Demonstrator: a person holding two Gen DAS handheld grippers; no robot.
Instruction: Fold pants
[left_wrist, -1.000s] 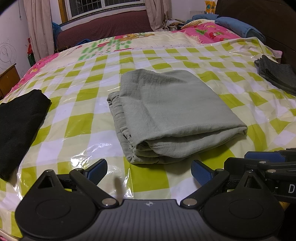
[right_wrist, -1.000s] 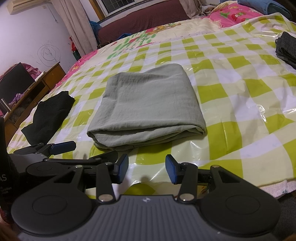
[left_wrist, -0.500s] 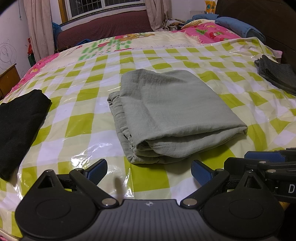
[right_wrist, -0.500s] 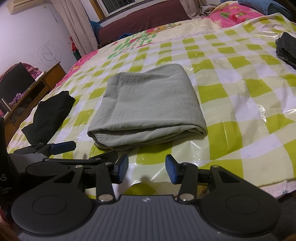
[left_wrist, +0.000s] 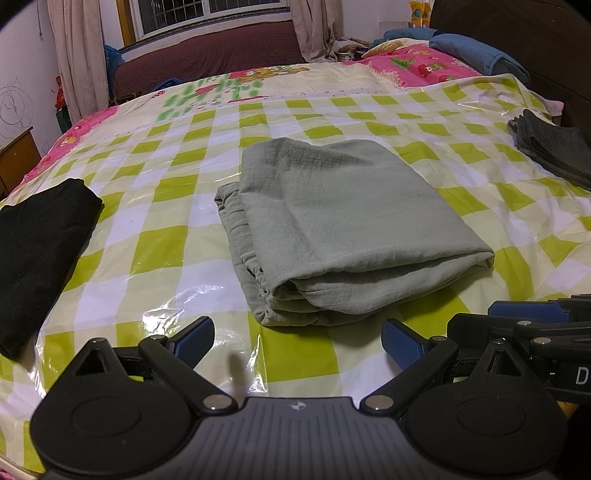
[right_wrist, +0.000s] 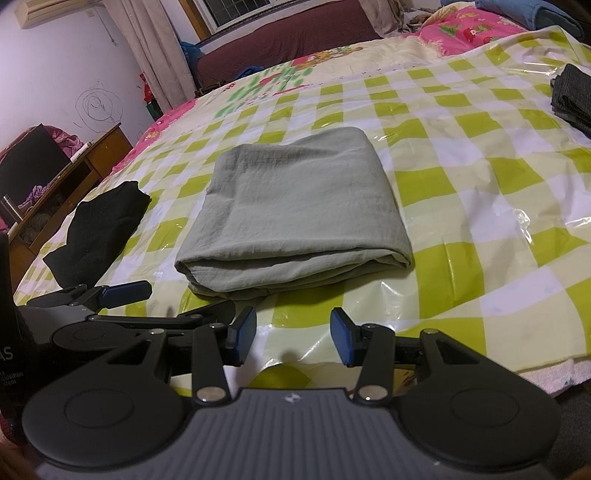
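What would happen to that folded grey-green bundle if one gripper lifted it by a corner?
The grey-green pants look like thin, wrinkled cloth, so they would probably sag, and the stacked layers at the near edge could fall open. They seem light. On the glossy checked plastic cover, a push would likely slide the bundle.

- Pants (left_wrist: 343, 225): plain pale grey-green, straight ahead of both tongs.
- Plastic sheet (left_wrist: 162, 243) on the bed: lime-green and white checks, glossy.
- Left tongs (left_wrist: 297, 341) and right tongs (right_wrist: 293, 336): black arms, blue pads.
- Black garment (left_wrist: 37, 240): solid black, left of the tongs.
- Folded cloth (left_wrist: 554, 155): dark grey, far right.
- Bedsheet (left_wrist: 424, 64): pink, cartoon-printed, beyond.
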